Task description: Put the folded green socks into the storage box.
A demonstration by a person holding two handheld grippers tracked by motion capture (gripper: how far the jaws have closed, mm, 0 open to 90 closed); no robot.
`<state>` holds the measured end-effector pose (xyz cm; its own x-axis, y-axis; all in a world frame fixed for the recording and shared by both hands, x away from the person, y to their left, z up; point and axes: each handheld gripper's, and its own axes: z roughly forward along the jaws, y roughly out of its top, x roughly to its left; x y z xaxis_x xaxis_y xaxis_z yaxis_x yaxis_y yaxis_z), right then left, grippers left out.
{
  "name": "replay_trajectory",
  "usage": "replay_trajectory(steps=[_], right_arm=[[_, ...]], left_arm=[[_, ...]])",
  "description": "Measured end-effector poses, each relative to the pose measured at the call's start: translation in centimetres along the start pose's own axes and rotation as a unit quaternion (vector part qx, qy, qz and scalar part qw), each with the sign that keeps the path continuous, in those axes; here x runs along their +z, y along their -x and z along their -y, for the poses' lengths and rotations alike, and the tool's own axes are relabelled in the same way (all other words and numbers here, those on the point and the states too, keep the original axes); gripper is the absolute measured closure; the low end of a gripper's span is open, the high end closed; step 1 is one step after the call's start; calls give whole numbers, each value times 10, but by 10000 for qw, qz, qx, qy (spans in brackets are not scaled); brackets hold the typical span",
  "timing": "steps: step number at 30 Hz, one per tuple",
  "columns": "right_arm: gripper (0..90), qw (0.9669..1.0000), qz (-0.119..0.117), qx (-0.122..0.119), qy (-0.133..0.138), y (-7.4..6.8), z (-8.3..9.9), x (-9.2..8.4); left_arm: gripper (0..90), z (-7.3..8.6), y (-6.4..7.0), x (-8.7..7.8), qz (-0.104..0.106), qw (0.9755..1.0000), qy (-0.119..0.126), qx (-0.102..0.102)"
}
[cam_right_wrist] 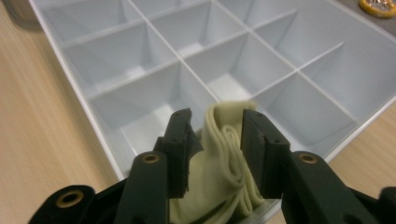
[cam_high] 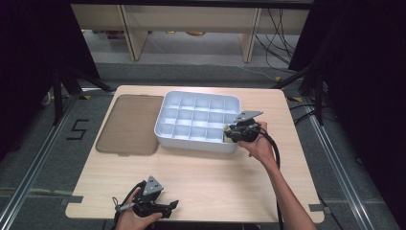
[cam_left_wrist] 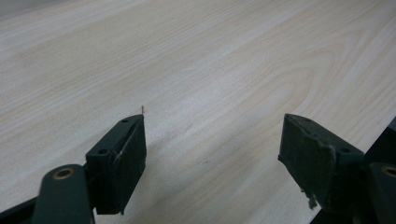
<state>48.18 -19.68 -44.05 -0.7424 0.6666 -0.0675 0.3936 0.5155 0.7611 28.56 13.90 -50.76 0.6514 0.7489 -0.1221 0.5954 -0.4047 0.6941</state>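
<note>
A white compartment tray (cam_high: 191,142) sits at the middle back of the wooden table. My right gripper (cam_high: 231,133) is at the tray's near right corner, pointing into a corner compartment. In the right gripper view a rolled pale yellow cloth (cam_right_wrist: 224,158) stands in that compartment (cam_right_wrist: 140,126) between the jaws of my right gripper (cam_right_wrist: 217,119). The jaws sit close on either side of the roll, which looks loose and unsqueezed. My left gripper (cam_high: 168,206) rests near the table's front edge. In its own view the left gripper (cam_left_wrist: 213,119) is wide open over bare wood.
A flat brown translucent lid (cam_high: 129,124) lies left of the tray. The tray's other compartments (cam_right_wrist: 233,65) hold nothing. Bare tabletop (cam_high: 206,177) stretches between the two hands. A small yellow round thing (cam_right_wrist: 378,7) lies beyond the tray's far rim.
</note>
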Motion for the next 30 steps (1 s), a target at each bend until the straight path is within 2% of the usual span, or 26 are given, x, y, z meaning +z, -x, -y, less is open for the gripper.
replay_trajectory(steps=[1, 2, 3, 4, 5, 6, 7, 10, 11, 12, 16, 17, 19, 20, 21, 23, 24, 25, 27, 29, 30], right_arm=[[751, 9999, -59, -16, 105, 0, -4, -7], [751, 9999, -59, -16, 105, 0, -4, -7], [805, 9999, -78, 62, 93, -2, -5, -10], [805, 9999, -78, 62, 93, -2, -5, -10], [836, 9999, -3, -19, 104, 1, -5, -9], [836, 9999, -3, -19, 104, 1, -5, -9], [846, 10000, 23, 81, -42, 0, -5, -7], [851, 9998, 99, 77, -129, 2, -4, -3], [853, 9995, 156, 228, -158, 2, -1, 2], [855, 9993, 144, 230, -269, 2, -1, 3], [856, 9987, 167, 226, -432, 3, 1, 7], [857, 9983, 171, 158, -537, 4, 2, 8], [857, 9978, 171, 200, -606, 3, 2, 9], [858, 9977, 186, 188, -625, 4, 3, 11], [859, 9970, 217, 180, -720, 4, 4, 14], [859, 9964, 218, 260, -782, 3, 6, 19], [859, 9964, 218, 260, -782, 3, 6, 19], [862, 9954, 163, 283, -903, 4, 6, 19], [862, 9951, 162, 295, -933, 3, 5, 19], [861, 9948, 183, 129, -997, 4, 3, 21], [861, 9952, 207, 193, -941, 3, 3, 23]], left_arm=[[225, 0, 2, 1, -23, 9999, 81, -97], [225, 0, 0, 0, 3, 10000, -2, 5], [225, 0, 1, 0, 11, 10000, 8, -15], [225, 0, 0, 0, -26, 10000, -2, -7], [225, 0, 1, 2, -36, 9999, 59, -80], [226, 0, 1, 2, -36, 9999, 59, -80], [225, 0, 1, 2, -36, 9999, 59, -79], [225, 0, 1, 1, -36, 9999, 67, -93], [225, 0, 1, 1, -31, 9999, 70, -96], [226, 0, 1, 2, -29, 9999, 70, -94], [225, 0, 1, 1, -41, 9999, 64, -89], [226, 0, 0, 1, -47, 10000, 64, -51], [226, 0, 1, 1, -23, 9999, 69, -117], [225, 0, -1, -1, 13, 10000, -44, 9], [226, 0, -1, -1, -23, 10000, -22, 25], [226, 0, 0, 0, -10, 10000, 8, -17], [226, 0, -1, -1, 2, 10000, -24, 26], [226, 0, -1, 0, -5, 10000, -14, 14], [226, 0, -2, 0, -22, 10000, -4, 18], [225, 1, 0, 1, -54, 9999, 57, -122], [225, 0, -1, 0, -3, 10000, -7, -42]])
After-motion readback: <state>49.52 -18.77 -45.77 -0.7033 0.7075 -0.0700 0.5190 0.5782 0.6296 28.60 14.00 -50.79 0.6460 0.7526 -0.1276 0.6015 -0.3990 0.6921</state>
